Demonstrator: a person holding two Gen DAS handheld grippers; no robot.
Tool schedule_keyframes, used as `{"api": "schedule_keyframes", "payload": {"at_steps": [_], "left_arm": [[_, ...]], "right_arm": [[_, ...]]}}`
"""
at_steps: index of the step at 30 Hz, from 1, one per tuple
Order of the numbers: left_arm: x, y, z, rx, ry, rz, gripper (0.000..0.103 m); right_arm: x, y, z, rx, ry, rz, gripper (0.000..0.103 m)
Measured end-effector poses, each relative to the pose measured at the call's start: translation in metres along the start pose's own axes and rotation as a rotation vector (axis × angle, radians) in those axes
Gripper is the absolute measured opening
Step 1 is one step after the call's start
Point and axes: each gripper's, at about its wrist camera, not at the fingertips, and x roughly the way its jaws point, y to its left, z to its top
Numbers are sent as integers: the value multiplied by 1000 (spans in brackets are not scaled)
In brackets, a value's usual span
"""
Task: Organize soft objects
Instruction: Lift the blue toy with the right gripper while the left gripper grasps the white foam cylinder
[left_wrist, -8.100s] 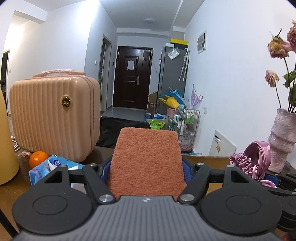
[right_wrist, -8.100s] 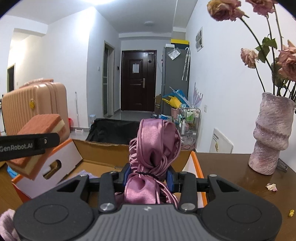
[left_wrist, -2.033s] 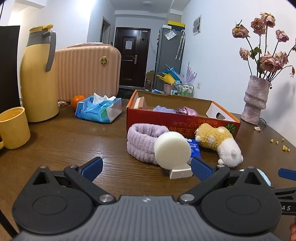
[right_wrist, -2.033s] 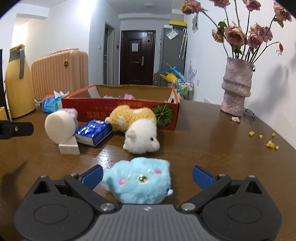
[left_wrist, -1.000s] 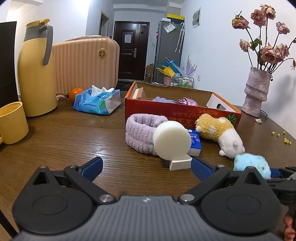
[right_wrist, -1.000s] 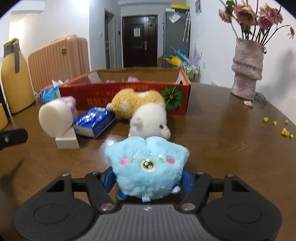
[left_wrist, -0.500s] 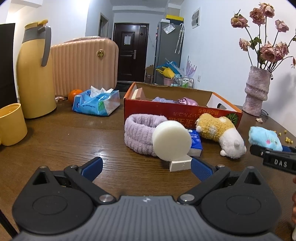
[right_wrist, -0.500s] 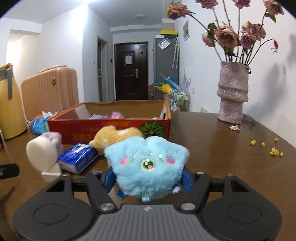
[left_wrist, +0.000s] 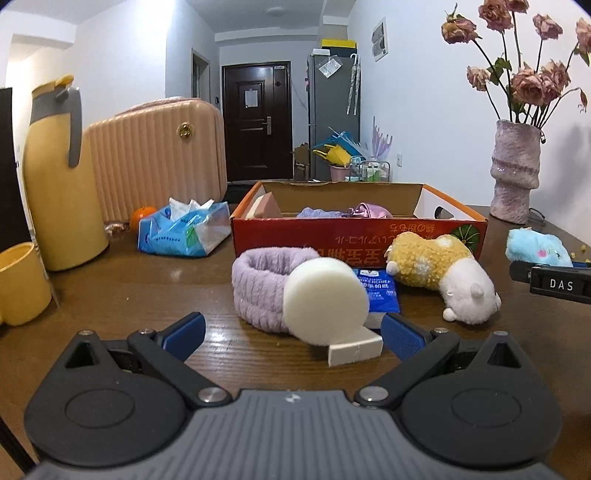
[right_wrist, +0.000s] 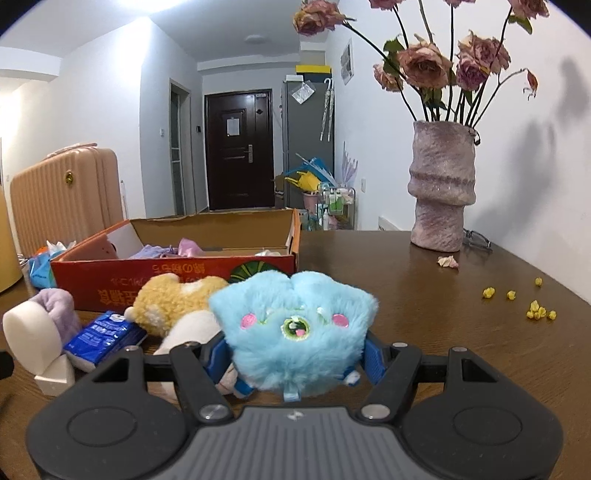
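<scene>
- Since two seconds ago, your right tongs (right_wrist: 295, 358) have clamped the blue plush toy (right_wrist: 293, 330) and lifted it off the desk (right_wrist: 424, 295); it lay loose on the wood between the spread fingers then.
- Your right tongs now grip the blue plush toy from both sides, its face turned toward the camera, raised above the desk in front of the near right corner of the cardboard box (right_wrist: 173, 269).
- Your left tongs (left_wrist: 291, 334) stand wide apart and carry nothing, low over the desk.
- Just ahead of the left tongs, the white foam cylinder (left_wrist: 325, 299) leans against the purple headband (left_wrist: 264, 284), with a small white block (left_wrist: 354, 349) touching its base.
- The blue tissue pack (left_wrist: 376, 291) lies behind the cylinder, and the yellow and white plush toy (left_wrist: 443, 271) lies to its right, both near the front wall of the box.
- The box already holds an orange sponge (left_wrist: 267, 206), a purple cloth (left_wrist: 317, 213) and a pink satin item (left_wrist: 371, 210).
- The vase (right_wrist: 441, 192) of dried roses stands well to the right of the box.
</scene>
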Motion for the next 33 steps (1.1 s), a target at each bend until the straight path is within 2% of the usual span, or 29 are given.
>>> {"api": "schedule_keyframes", "payload": {"at_steps": [6, 16, 25, 27, 30, 32, 33], "left_arm": [[12, -14, 6, 21, -19, 16, 103], [35, -30, 15, 21, -32, 97, 103], [56, -28, 16, 1, 30, 96, 103], [56, -28, 15, 9, 26, 85, 99], [57, -31, 14, 36, 28, 67, 82], [59, -31, 14, 35, 47, 42, 62], [60, -30, 14, 31, 55, 33, 60]], "right_arm": [[2, 0, 0, -4, 7, 7, 68], [3, -3, 1, 20, 28, 13, 68], [5, -3, -1, 20, 46, 13, 68], [5, -3, -1, 19, 48, 12, 68], [5, -3, -1, 18, 47, 12, 68], [4, -3, -1, 16, 42, 11, 68], [4, -3, -1, 15, 39, 13, 68]]}}
